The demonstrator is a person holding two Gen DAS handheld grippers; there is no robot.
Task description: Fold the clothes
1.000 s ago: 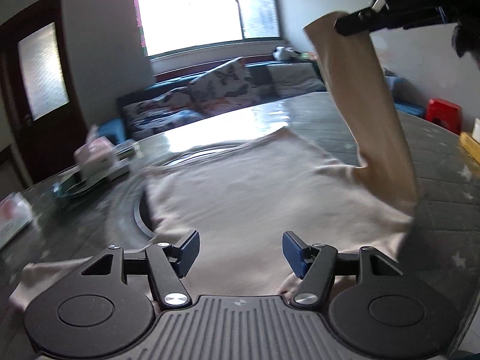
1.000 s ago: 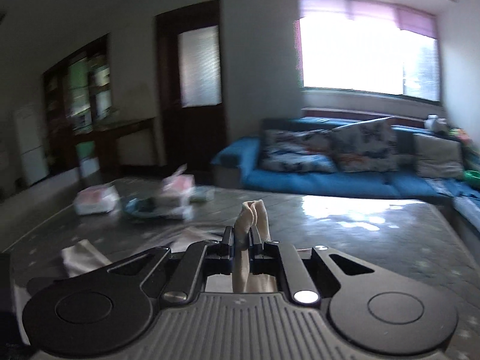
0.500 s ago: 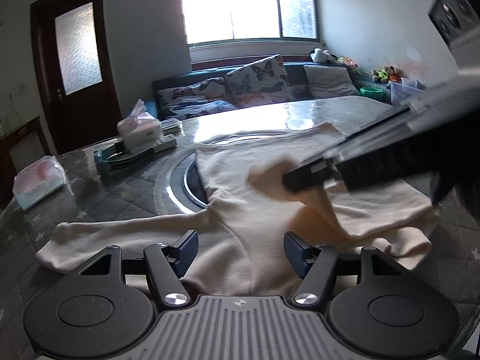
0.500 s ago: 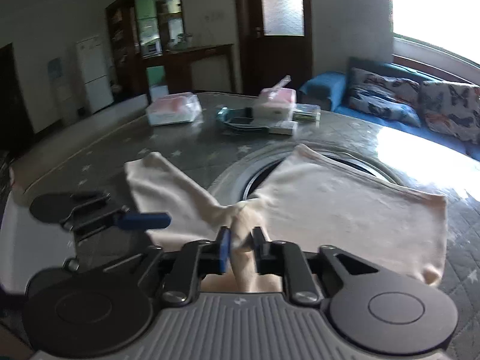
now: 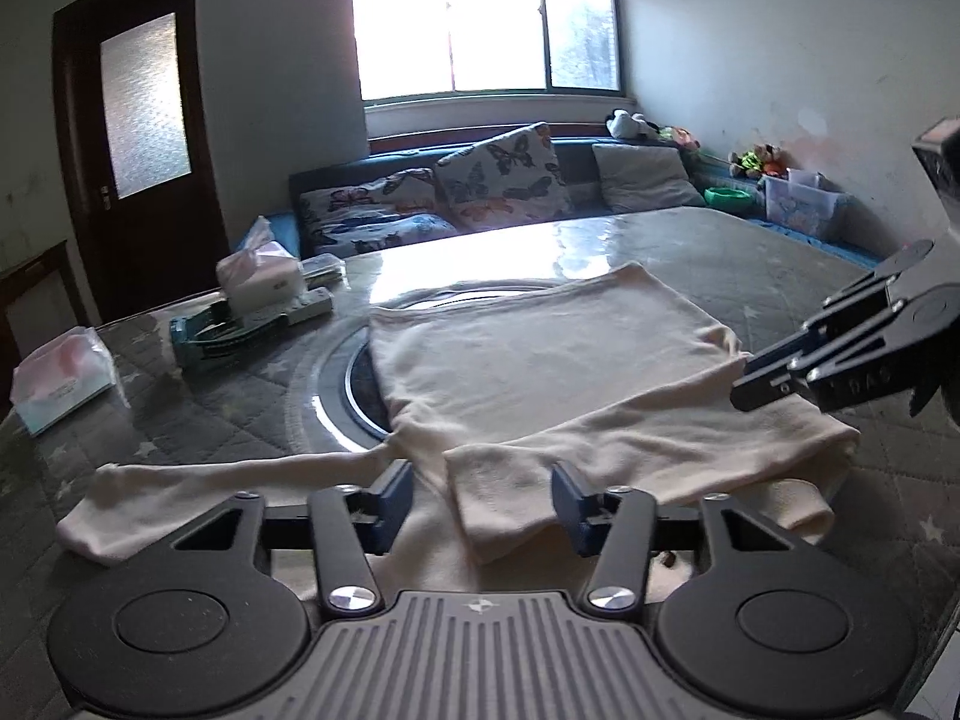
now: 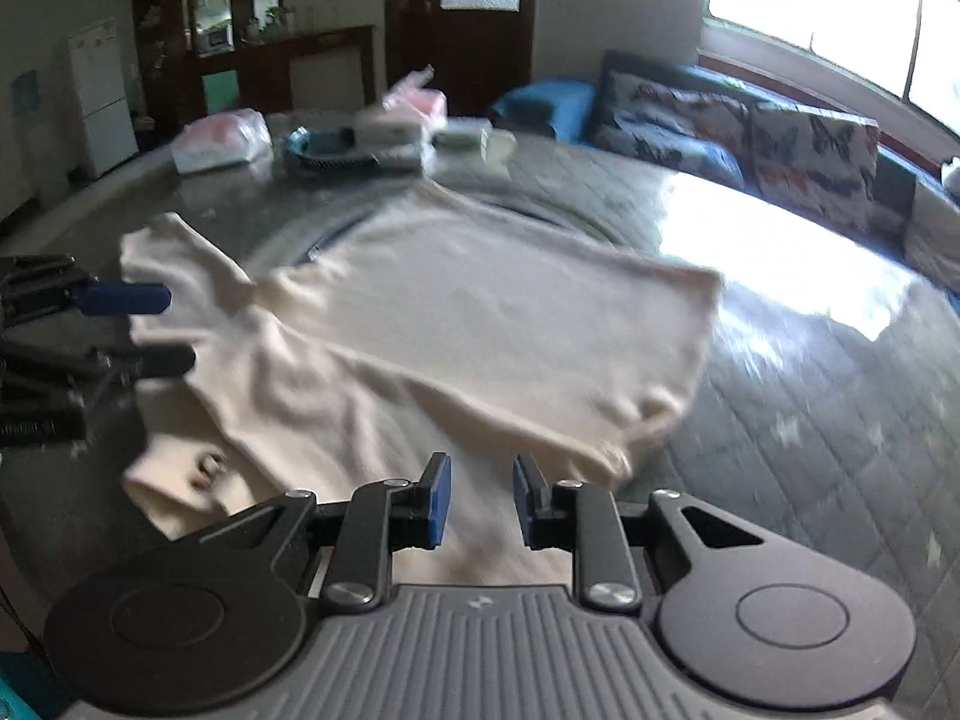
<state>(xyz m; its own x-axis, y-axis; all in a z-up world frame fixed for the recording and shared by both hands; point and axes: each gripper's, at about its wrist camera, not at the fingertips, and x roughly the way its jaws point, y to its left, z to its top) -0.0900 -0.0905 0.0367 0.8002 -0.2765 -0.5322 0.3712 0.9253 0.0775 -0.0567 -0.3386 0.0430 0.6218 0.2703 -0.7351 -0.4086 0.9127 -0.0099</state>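
Note:
A cream long-sleeved top (image 5: 540, 354) lies flat on the grey quilted table (image 5: 780, 264). One sleeve (image 5: 630, 438) is folded across its body; the other sleeve (image 5: 198, 492) stretches out to the left. My left gripper (image 5: 483, 498) is open and empty just above the near edge of the top. My right gripper (image 6: 477, 498) is open and empty over the same top (image 6: 480, 324); it also shows at the right of the left wrist view (image 5: 774, 381). The left gripper shows at the left edge of the right wrist view (image 6: 138, 324).
Tissue packs (image 5: 63, 378) (image 5: 258, 276) and a teal tray (image 5: 222, 330) sit on the table's far left. A round glass ring (image 5: 336, 384) lies under the top. A sofa with cushions (image 5: 498, 180) stands behind the table.
My right gripper brought the lifted sleeve down across the top, opened and let it go, then drew back to the right. The left gripper stayed open.

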